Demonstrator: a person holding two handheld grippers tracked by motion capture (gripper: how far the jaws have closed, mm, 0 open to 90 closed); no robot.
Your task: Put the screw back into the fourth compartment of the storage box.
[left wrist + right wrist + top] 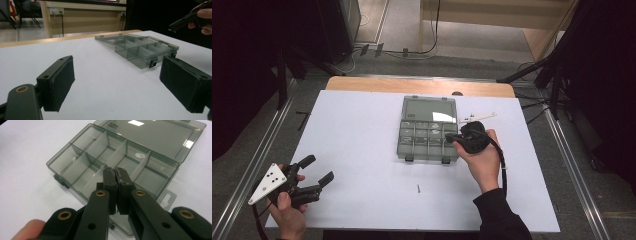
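Organizer box (428,131) lies open on the surface (357,150), compartments apparently empty. Right tongs (115,171) together, holding nothing visible; left tongs (117,82) apart, idle. Small screw (418,188) remains unsorted.

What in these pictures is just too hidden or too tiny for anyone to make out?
- Whether the shut right gripper pinches anything: in the right gripper view its jaws press together and cover the spot.
- The small dark item on the white table: too tiny in the high view to name.
- The compartment box: its right edge is hidden by the hand in the high view.
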